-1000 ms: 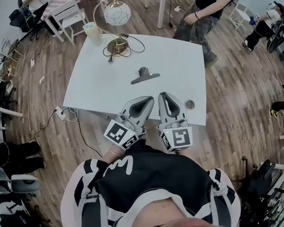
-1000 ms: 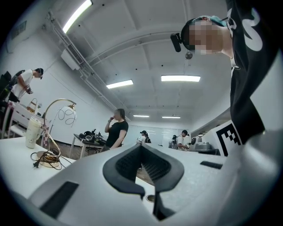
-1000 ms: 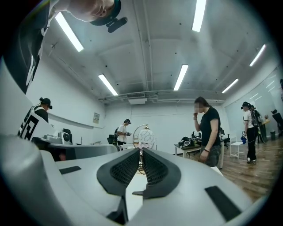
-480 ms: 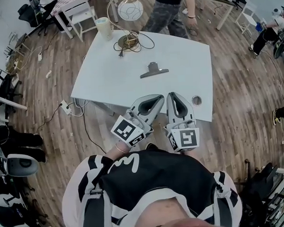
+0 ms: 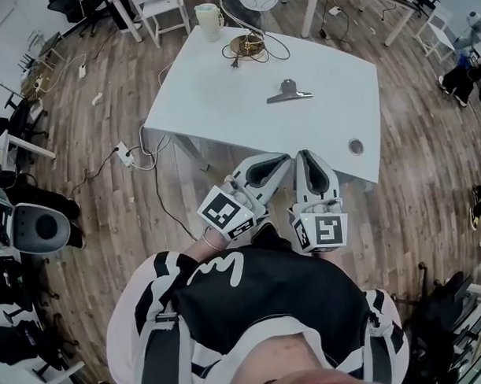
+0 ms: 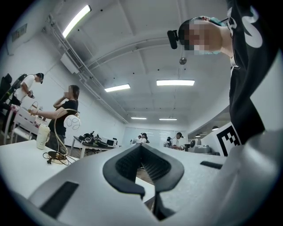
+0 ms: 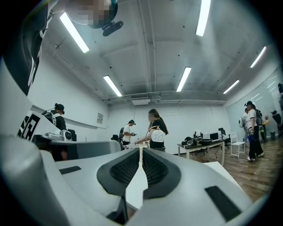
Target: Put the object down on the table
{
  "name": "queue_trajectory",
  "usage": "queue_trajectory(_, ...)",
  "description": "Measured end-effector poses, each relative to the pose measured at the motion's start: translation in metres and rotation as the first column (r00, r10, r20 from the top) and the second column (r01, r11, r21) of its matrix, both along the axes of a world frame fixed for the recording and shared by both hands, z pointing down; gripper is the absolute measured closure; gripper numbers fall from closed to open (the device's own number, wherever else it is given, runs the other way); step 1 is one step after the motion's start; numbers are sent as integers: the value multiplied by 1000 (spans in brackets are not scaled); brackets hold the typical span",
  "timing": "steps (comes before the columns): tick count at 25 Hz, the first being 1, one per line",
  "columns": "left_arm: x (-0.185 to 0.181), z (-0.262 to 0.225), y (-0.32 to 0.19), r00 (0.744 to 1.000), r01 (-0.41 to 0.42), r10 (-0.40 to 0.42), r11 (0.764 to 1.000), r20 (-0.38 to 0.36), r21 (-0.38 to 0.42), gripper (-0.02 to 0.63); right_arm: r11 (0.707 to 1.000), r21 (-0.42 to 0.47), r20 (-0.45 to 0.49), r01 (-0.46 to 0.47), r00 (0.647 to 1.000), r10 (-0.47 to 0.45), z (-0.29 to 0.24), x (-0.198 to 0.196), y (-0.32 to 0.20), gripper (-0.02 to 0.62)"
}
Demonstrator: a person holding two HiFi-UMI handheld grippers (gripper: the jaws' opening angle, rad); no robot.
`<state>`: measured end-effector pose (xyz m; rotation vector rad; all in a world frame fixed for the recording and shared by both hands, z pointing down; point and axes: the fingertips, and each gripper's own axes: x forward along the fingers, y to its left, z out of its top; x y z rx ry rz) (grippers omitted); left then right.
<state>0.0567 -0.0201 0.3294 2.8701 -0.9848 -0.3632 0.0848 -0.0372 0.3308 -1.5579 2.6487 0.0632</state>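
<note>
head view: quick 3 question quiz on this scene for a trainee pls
1. True or false: the metal clip lies on the white table, apart from both tools.
2. What does the right tool hold? A) the clip B) a cup C) nothing, its jaws are together
3. Fill in: the lamp and the cup stand at the table's ___ end, as seen from the person.

Key: 1 true; 2 C; 3 far
</note>
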Motion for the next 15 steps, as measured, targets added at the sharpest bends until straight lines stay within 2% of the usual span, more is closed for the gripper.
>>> queue_trajectory(7,-27,0,55,1000,-21,21,1000,-5,5,603,1000,2,14,-26,1000,25,1,-27,55,561)
queue_trajectory(15,-58,13,137,999,-45,44,999,-11,-18,603,996,-34,36,-79,996,80,16,-49,141,561)
